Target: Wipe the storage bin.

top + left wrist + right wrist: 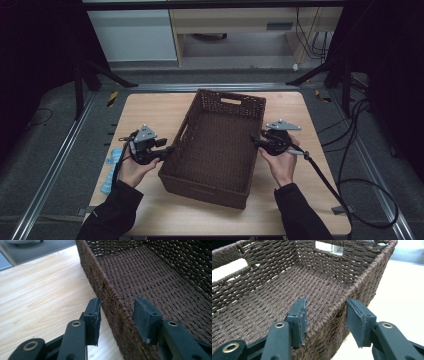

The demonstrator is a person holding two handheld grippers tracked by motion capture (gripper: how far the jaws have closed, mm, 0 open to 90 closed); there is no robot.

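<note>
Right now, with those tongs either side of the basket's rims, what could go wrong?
1. The left tongs straddle the basket wall with a gap, so a lift could slip.
2. The right tongs also sit loose on their rim, so the basket might tip unevenly.

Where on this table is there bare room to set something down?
Bare wood lies between the wicker basket and the table edge at far left, and at far right. The basket's floor is bare. It is crowded at both long walls, where the left gripper and right gripper straddle them.
</note>
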